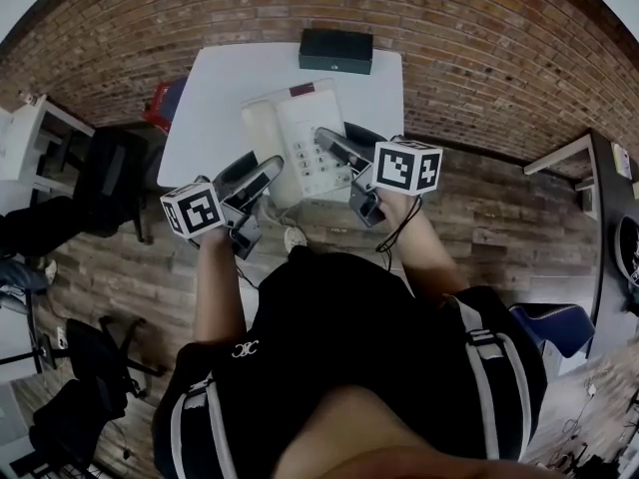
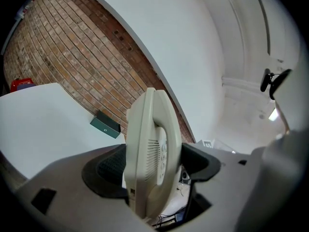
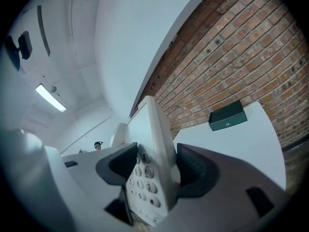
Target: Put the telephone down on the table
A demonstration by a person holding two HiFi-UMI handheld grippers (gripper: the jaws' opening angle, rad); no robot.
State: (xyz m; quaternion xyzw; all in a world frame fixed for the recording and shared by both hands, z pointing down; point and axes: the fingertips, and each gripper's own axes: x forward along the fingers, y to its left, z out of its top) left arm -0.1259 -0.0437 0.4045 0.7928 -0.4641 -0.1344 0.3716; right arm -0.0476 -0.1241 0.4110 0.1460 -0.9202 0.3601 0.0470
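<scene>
Up over the near part of the white table (image 1: 215,88), the cream telephone (image 1: 300,143) is held between both grippers, keypad up and handset along its left side. The head view does not settle whether its underside touches the tabletop.

The left gripper (image 1: 255,181) has its dark padded jaws pressed against the two faces of the handset side; in the left gripper view the telephone (image 2: 152,149) stands edge-on, filling the gap of the left gripper (image 2: 153,167). The right gripper (image 1: 337,150) clamps the keypad side: in the right gripper view its jaws close on the telephone (image 3: 153,144), one pad lying over the number keys, the other against the underside of the body at the right gripper (image 3: 155,170).

At the far edge of the table sits a dark green box (image 1: 335,50), closed, well apart from the telephone; what it holds does not show. A red object (image 1: 163,103) lies just beyond the table's left edge.
</scene>
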